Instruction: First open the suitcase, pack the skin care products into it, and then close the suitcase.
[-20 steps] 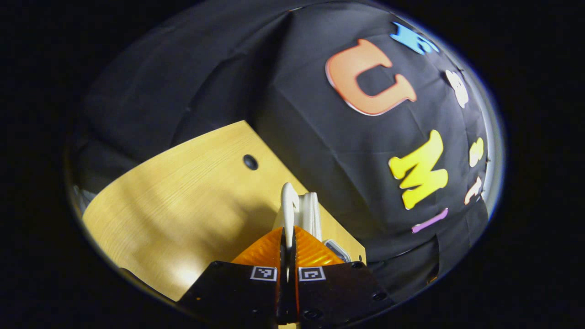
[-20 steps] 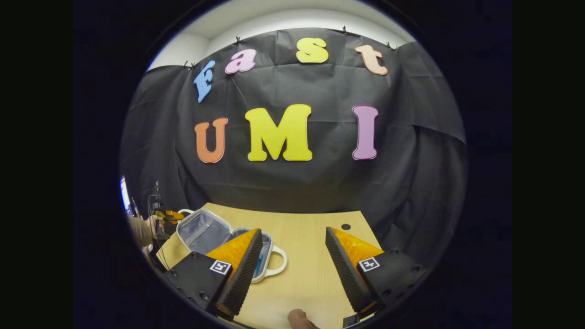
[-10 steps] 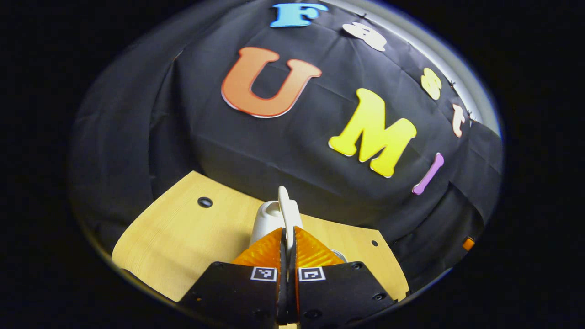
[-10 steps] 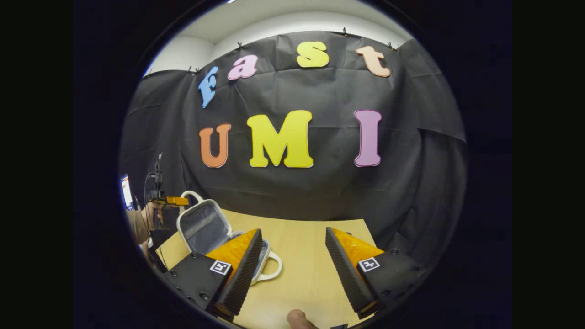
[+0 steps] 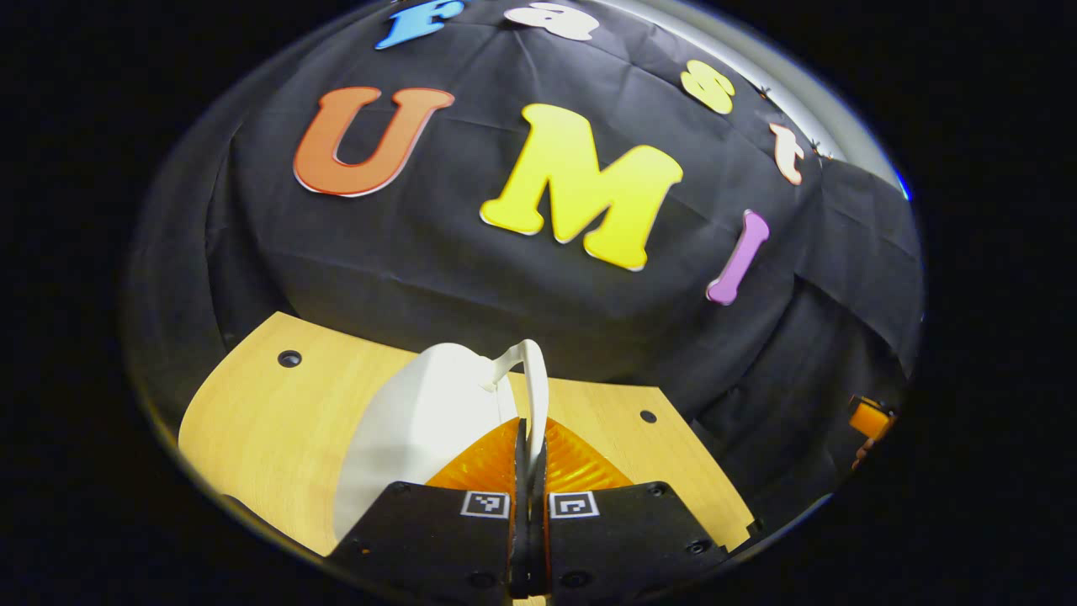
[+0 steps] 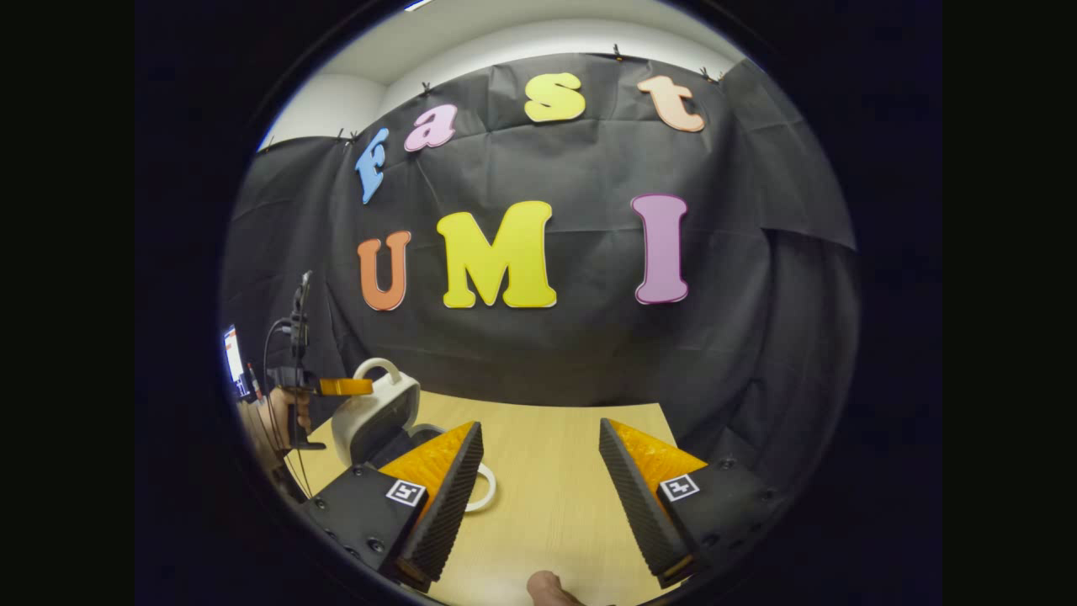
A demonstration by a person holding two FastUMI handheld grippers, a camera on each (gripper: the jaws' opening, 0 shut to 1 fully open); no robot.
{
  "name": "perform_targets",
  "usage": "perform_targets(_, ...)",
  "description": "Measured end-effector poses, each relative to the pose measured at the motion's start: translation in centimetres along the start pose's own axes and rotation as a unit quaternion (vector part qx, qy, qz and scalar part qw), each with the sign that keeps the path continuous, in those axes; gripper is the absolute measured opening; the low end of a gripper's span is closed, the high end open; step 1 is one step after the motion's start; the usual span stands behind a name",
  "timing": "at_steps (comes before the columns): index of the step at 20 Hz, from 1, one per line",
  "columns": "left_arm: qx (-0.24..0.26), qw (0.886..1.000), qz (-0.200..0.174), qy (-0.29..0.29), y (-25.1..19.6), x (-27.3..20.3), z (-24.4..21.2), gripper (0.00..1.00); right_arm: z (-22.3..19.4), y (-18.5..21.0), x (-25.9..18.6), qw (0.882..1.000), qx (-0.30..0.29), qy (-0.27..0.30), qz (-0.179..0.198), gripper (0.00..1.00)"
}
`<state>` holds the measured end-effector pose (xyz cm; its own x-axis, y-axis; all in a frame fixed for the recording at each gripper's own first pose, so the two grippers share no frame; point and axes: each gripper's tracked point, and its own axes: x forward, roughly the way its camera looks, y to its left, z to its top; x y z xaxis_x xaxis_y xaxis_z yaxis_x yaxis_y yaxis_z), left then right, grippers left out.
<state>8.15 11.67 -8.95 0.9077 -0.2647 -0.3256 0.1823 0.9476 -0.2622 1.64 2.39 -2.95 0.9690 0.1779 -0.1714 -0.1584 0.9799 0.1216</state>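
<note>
Left gripper (image 5: 528, 425) clamped on white plastic suitcase's (image 6: 376, 412) lid handle (image 5: 532, 379), lid half-raised near wooden table's (image 6: 547, 497) left edge; contents hidden; right gripper (image 6: 538, 471) jaws apart.

Worktop (image 6: 551, 497): light wood-grain surface, set against the booth wall.
Worktop holes (image 5: 289, 358): two round dark openings in the left gripper view, one near the left corner, a second (image 5: 647, 416) toward the right edge.
Booth wall (image 6: 547, 353): black cloth, creased, hung behind the worktop and folding round both sides.
Room wall (image 6: 505, 38): pale surface above the top edge of the cloth.
Clips (image 6: 617, 52): small dark fasteners along the top of the cloth.
Screen (image 6: 231, 358): lit panel at the far left edge, possibly a monitor; too small to confirm.
</note>
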Motion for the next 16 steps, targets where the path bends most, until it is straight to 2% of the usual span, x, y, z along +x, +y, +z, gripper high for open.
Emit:
perform_targets(3, 0.044, 0.998, 0.003, 0.040, -2.9, 2.2, -3.2, 0.03, -0.4, -2.3, 0.1, 1.000, 0.002, 0.004, -0.011, 0.82)
perform_targets(9, 0.088, 0.989, 0.021, 0.119, -5.1, 6.1, -8.5, 0.03, -2.7, -6.6, -0.1, 0.998, 0.019, 0.034, -0.040, 0.82)
perform_targets(10, 0.101, 0.986, 0.023, 0.130, -5.5, 6.6, -9.5, 0.04, -2.8, -7.3, -0.3, 0.998, 0.023, 0.035, -0.045, 0.79)
perform_targets(11, 0.115, 0.983, 0.030, 0.140, -5.6, 7.2, -10.4, 0.04, -2.9, -8.0, -0.3, 0.998, 0.025, 0.036, -0.052, 0.82)
perform_targets(15, 0.196, 0.964, 0.062, 0.170, -5.8, 8.3, -13.4, 0.04, -4.9, -10.1, -0.9, 0.995, 0.043, 0.053, -0.070, 0.82)
perform_targets(16, 0.213, 0.958, 0.066, 0.179, -6.1, 8.3, -14.1, 0.04, -5.5, -10.4, -1.0, 0.994, 0.051, 0.060, -0.071, 0.78)
